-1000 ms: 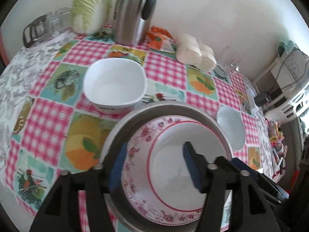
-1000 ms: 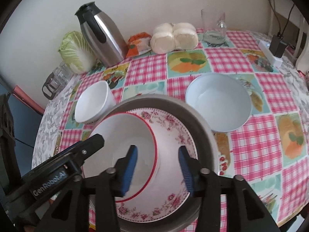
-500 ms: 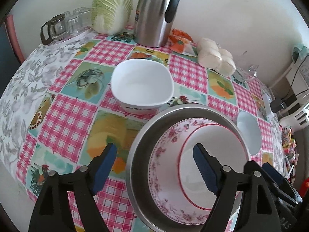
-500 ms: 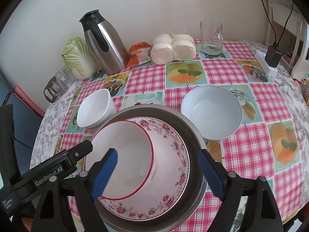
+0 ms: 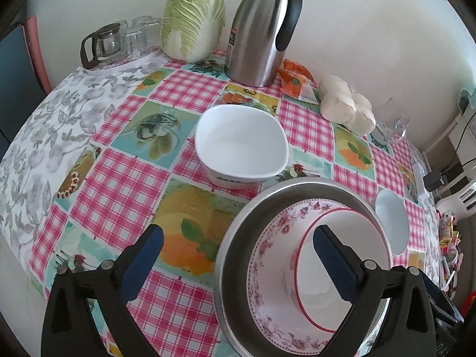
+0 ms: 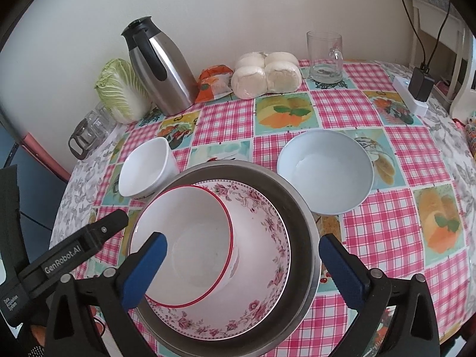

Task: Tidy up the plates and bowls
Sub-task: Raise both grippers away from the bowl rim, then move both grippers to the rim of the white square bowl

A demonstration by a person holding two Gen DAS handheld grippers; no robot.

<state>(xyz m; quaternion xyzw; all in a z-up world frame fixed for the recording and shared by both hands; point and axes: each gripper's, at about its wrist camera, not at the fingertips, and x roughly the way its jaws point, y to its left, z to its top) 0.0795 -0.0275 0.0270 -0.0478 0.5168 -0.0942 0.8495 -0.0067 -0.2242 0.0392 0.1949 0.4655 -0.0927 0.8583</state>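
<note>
Both tongs, left and right, have just spread wide, holding nothing, above the red-rimmed white bowl nested in the floral plate.

On the table, a small bowl sits in a plate inside a basin, between two bowls.

Plain cream wall behind, round worktop under pink checked cloth, soft daylight, white furniture at right edge
</note>
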